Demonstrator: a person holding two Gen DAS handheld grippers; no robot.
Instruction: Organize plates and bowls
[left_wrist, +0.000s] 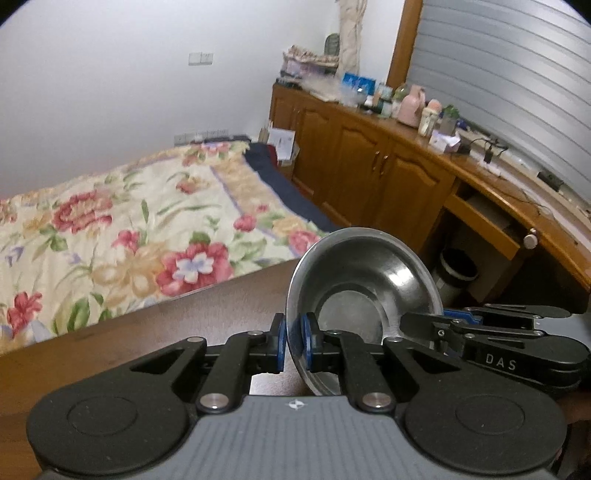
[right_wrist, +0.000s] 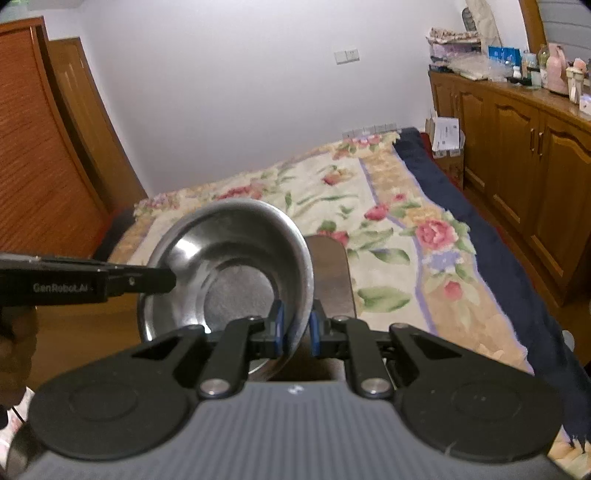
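A steel bowl is held up in the air between both grippers, tilted with its opening toward the cameras. My left gripper is shut on the bowl's left rim, one blue pad on each side of the wall. My right gripper is shut on the opposite rim of the same bowl. The right gripper shows in the left wrist view at the bowl's right edge. The left gripper shows in the right wrist view at the bowl's left edge. No plates are in view.
A dark wooden table lies below the bowl. Beyond it is a bed with a floral cover. A wooden cabinet with clutter on top runs along the right. A metal chair back stands behind the bowl.
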